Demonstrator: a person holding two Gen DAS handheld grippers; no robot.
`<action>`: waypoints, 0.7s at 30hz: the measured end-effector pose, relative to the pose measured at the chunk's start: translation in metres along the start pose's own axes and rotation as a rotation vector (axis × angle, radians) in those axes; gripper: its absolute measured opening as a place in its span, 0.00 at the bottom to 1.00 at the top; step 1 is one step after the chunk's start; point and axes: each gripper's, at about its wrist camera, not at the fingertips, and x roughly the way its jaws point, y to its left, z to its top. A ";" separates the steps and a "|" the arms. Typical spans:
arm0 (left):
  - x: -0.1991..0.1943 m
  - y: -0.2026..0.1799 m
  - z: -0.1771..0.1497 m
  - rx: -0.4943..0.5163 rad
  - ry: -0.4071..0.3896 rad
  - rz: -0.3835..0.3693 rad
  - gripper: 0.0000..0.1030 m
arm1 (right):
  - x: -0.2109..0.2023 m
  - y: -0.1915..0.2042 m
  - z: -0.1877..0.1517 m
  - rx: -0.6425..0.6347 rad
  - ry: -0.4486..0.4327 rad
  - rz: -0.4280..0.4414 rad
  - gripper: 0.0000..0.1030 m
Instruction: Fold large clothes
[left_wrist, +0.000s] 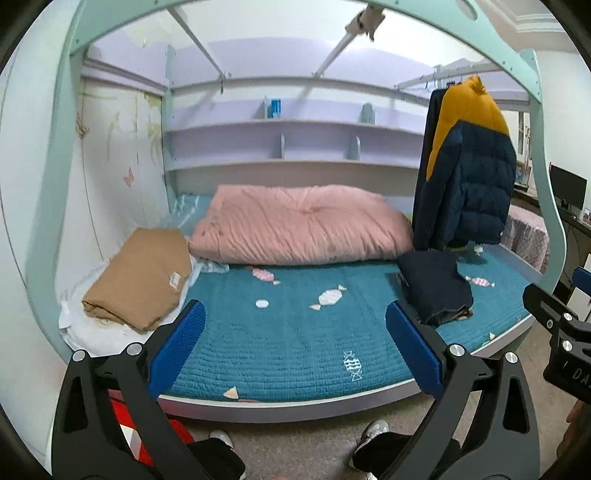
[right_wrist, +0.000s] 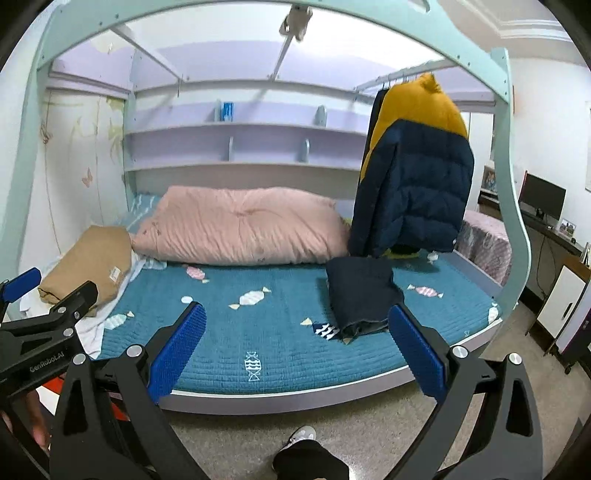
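Observation:
A folded dark navy garment (left_wrist: 436, 286) (right_wrist: 360, 293) lies on the right part of the teal bed cover (left_wrist: 280, 332) (right_wrist: 280, 332). A navy and mustard puffer jacket (left_wrist: 467, 170) (right_wrist: 413, 173) hangs from a rail above the bed's right end. A folded tan garment (left_wrist: 142, 278) (right_wrist: 90, 266) lies at the left on white cloth. My left gripper (left_wrist: 295, 332) is open and empty, held in front of the bed edge. My right gripper (right_wrist: 297, 332) is open and empty too, with its right fingertip (right_wrist: 400, 321) close to the navy garment in view.
A pink quilt (left_wrist: 299, 225) (right_wrist: 240, 229) lies along the back of the bed under purple shelves (left_wrist: 295, 144). The pale green bed frame (left_wrist: 546, 206) (right_wrist: 511, 206) arches around the opening. A desk with a monitor (right_wrist: 543, 201) stands at the right. My feet (left_wrist: 373, 432) are on the carpet.

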 end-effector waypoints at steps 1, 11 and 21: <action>-0.007 -0.001 0.002 -0.001 -0.008 -0.005 0.96 | -0.008 0.000 0.001 0.000 -0.014 -0.006 0.93; -0.061 -0.006 0.013 -0.004 -0.091 -0.029 0.96 | -0.062 -0.011 0.003 0.025 -0.118 -0.020 0.93; -0.079 -0.011 0.018 0.007 -0.126 -0.033 0.96 | -0.079 -0.011 0.001 0.030 -0.148 -0.014 0.93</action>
